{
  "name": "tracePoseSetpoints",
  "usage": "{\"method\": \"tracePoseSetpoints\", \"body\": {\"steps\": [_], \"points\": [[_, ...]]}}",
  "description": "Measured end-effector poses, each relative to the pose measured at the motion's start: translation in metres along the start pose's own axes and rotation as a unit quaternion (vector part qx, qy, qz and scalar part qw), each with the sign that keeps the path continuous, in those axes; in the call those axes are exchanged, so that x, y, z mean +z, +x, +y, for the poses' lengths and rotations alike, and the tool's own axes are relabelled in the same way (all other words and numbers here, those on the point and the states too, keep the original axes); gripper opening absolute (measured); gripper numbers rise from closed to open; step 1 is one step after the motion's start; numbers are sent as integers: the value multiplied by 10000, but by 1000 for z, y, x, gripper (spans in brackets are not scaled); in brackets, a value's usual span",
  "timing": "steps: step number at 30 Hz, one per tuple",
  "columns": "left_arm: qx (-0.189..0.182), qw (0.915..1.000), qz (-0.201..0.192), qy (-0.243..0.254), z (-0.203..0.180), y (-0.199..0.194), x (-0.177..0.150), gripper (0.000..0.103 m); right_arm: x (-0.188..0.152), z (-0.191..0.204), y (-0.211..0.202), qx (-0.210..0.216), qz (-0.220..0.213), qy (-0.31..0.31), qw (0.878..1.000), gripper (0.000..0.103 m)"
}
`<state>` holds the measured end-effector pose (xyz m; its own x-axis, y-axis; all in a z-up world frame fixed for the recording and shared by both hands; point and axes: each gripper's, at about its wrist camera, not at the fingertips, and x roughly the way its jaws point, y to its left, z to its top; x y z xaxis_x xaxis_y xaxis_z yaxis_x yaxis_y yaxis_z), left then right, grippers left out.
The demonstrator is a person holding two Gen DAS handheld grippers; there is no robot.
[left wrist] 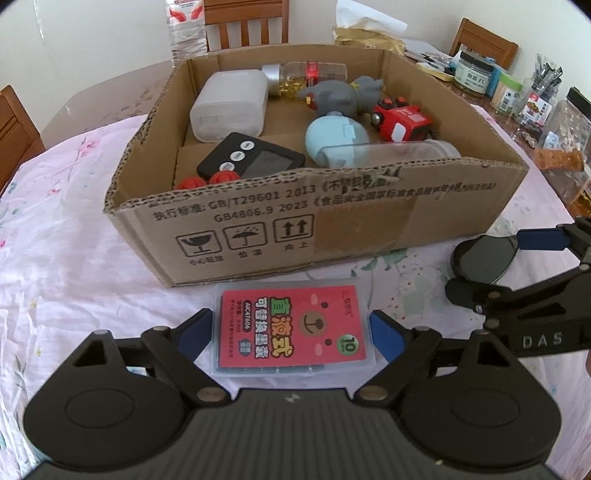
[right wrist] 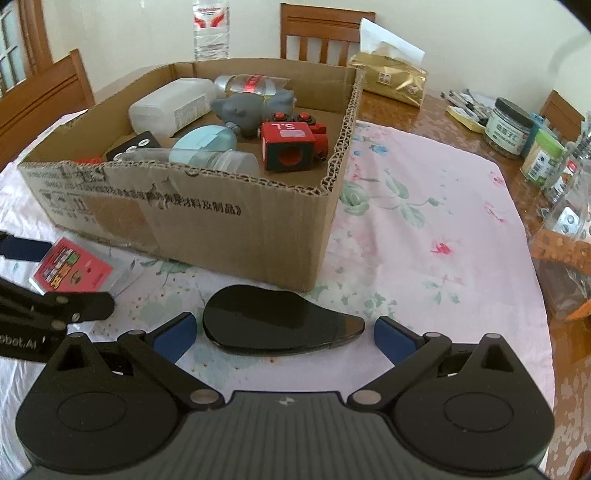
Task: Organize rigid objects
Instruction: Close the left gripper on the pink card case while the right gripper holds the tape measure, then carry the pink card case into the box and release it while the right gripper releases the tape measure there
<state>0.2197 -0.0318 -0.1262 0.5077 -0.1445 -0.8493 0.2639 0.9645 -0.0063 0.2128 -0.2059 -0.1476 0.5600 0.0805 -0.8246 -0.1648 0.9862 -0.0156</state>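
Wooden chairs (left wrist: pixel 245 24) and a pale wall are standing behind a bench (left wrist: pixel 74 229) covered with a pink flowered cloth in the left wrist view. A cardboard box (left wrist: pixel 332 221) is sitting on the cloth, holding a white container (left wrist: pixel 229 105), a black timer (left wrist: pixel 251 157), a grey toy (left wrist: pixel 336 96), a pale blue toy (left wrist: pixel 338 138), a red toy car (left wrist: pixel 400 122) and a clear bottle (left wrist: pixel 306 75) lying on its side. Just in front of the box, a clear case with a red card (left wrist: pixel 293 328) is lying flat. The left tool (left wrist: pixel 293 332) is spread, its blue fingers (left wrist: pixel 386 336) flanking the case on either side, very near its edges; whether they are touching it I cannot tell. At the right edge, the right tool (left wrist: pixel 491 266) is reaching around a black computer mouse (left wrist: pixel 484 260).

From the right wrist view, the same box (right wrist: pixel 221 229) is lying ahead with its corner toward the camera. The mouse (right wrist: pixel 277 325) is resting on the cloth just before that corner, between the spread fingers of the right tool (right wrist: pixel 282 336), with a gap showing at each side. To the left, the red-card case (right wrist: pixel 74 269) is lying beside the left tool's dark linkage. Jars (right wrist: pixel 511 127) are crowding the far right of the bench.
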Motion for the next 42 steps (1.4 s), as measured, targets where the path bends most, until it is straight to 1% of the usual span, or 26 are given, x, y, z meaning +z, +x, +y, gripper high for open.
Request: {"method": "tracePoseSetpoints", "body": {"steps": [7, 10, 11, 19, 23, 29, 32, 35, 37, 40, 42], "points": [[-35, 10000, -2, 55, 5, -1, -1, 89, 2, 7, 1, -130, 9, 174, 9998, 102], [-47, 10000, -1, 70, 6, -1, 0, 89, 3, 10, 0, -139, -10, 177, 9997, 97], [-55, 10000, 5, 68, 7, -1, 0, 89, 3, 11, -1, -134, -16, 168, 9998, 93], [-242, 9996, 103, 79, 11, -3, 4, 89, 6, 13, -4, -153, 117, 81, 9998, 93], [-324, 9990, 143, 256, 12, -8, 4, 89, 5, 13, -12, -142, 159, -43, 9998, 93], [-477, 9970, 183, 574, 15, -22, 5, 89, 11, 8, -32, 13, 182, -131, 9997, 93], [-588, 9956, 224, 689, 17, -32, 6, 89, 20, 6, -49, 99, 95, -222, 9997, 93], [-706, 9943, 222, 769, 20, -46, 10, 89, 35, 2, -68, 262, -49, -151, 9995, 93], [-745, 9939, 177, 789, 23, -56, 13, 89, 47, 1, -79, 340, -222, -150, 9991, 93], [-801, 9939, 75, 751, 29, -71, 21, 89, 68, 5, -86, 368, -492, -171, 9980, 93], [-792, 9942, -14, 731, 33, -79, 27, 89, 84, 8, -83, 428, -611, -212, 9970, 93]]}}
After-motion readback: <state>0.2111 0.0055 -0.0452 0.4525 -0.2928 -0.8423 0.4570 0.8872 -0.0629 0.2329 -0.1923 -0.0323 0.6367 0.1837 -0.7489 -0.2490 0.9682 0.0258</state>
